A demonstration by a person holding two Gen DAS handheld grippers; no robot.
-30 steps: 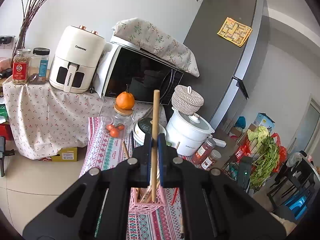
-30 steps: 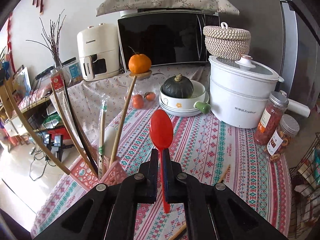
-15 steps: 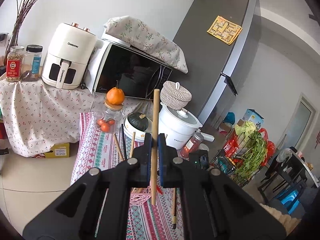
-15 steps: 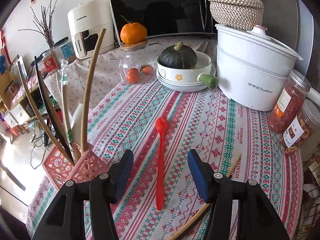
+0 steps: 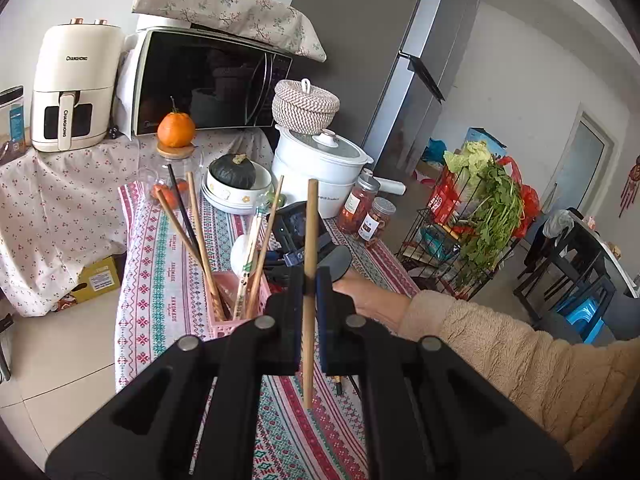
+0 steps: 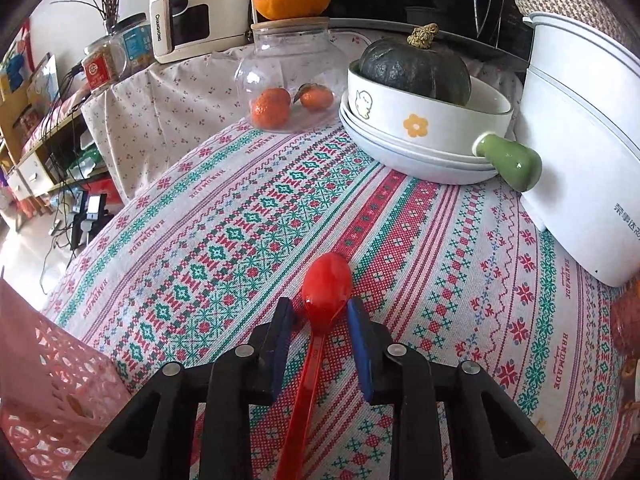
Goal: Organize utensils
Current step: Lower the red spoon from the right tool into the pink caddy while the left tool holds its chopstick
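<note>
**Chopstick up, spoon down: two tools, one pink basket**

Left wrist view first. The left tool (image 5: 309,288) is clamped hard on a wooden chopstick (image 5: 310,240), jaws pinched right onto the shaft, the stick standing almost upright through the grip with its top above and its tip hanging below. Just beyond and to the left sits the pink basket (image 5: 236,322) on the counter (image 5: 160,280), already bristling with chopsticks leaning out in a fan. That looks like the target: basket ahead-left of the stick and lower, so the long axis is already lined up for a drop-in. A beige fleece sleeve (image 5: 500,356) comes in from the right. Readable here: "CHANGHONG" on the cream air fryer (image 5: 74,88), "HANDMADE" woven along the tablecloth.

Over to the right wrist view. The right tool (image 6: 322,320) is low over the cloth, jaws having just been closing, now a modest gap apart with the red spoon (image 6: 326,292) lying between them. The pads are not pressing on it yet, by the look of it. The spoon lies flat on the counter, bowl pointing away, handle running back under the tool, so its long axis runs with the fingers. The basket's corner shows at lower left. "CHANGHONG" reads again up top, "HANDMADE" on the cloth.
</note>
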